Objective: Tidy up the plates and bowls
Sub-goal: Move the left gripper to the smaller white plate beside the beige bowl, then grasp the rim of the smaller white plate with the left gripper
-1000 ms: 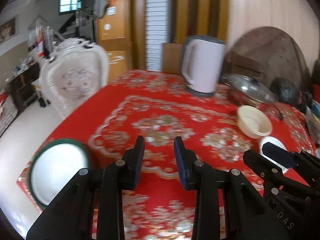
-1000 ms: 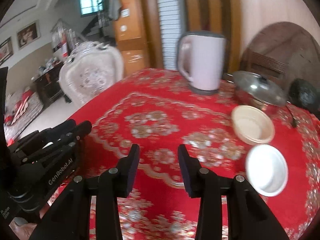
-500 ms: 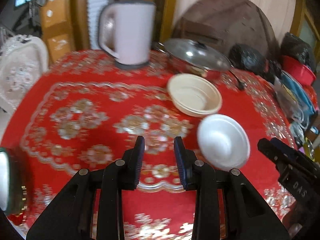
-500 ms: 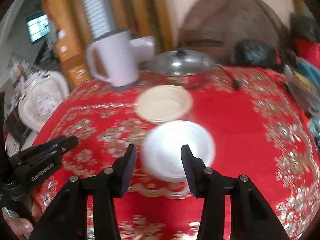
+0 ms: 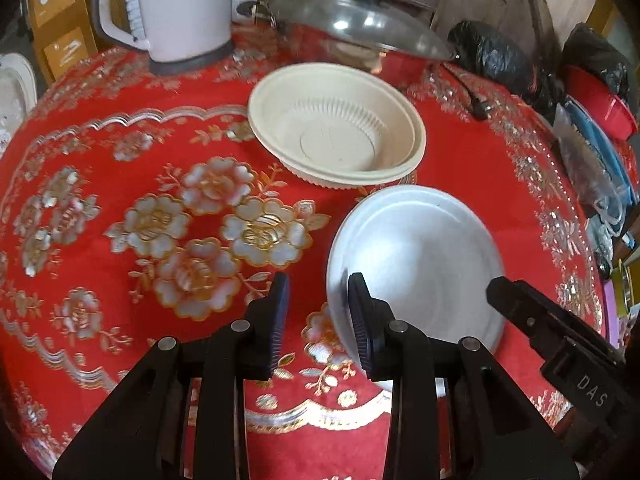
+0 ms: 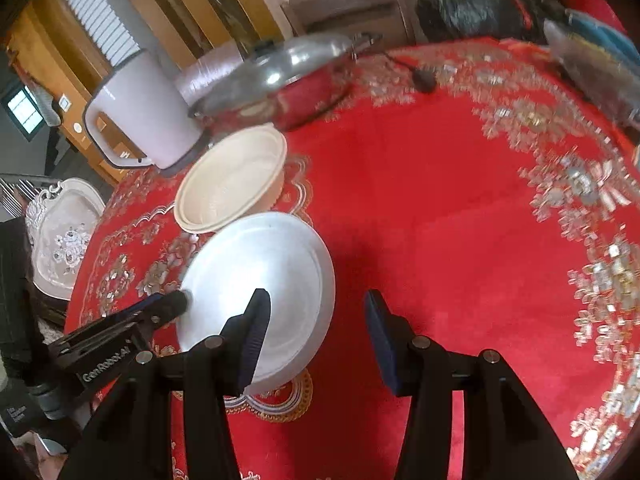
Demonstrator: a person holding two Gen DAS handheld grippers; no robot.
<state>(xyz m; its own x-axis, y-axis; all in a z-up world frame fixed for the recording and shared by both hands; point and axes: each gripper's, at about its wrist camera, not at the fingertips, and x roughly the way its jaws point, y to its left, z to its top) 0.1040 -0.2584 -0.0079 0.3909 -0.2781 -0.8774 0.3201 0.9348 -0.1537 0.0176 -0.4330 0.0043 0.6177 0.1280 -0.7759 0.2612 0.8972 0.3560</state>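
- Two tongs, left (image 5: 316, 312) and right (image 6: 314, 336), both spread apart and holding nothing, straddle opposite rims of the white bowl (image 5: 416, 264), seemingly to lift it.
- It sits on the red tabletop (image 6: 440, 200), just beside the cream bowl (image 5: 336, 128).
- Behind, kettle (image 5: 180, 8) and lidded pot (image 5: 352, 28) crowd the far side.

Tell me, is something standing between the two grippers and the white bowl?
Nothing visible does. The left gripper and right gripper are both open at the white bowl, one at each side of its rim. The beige bowl sits just behind it.
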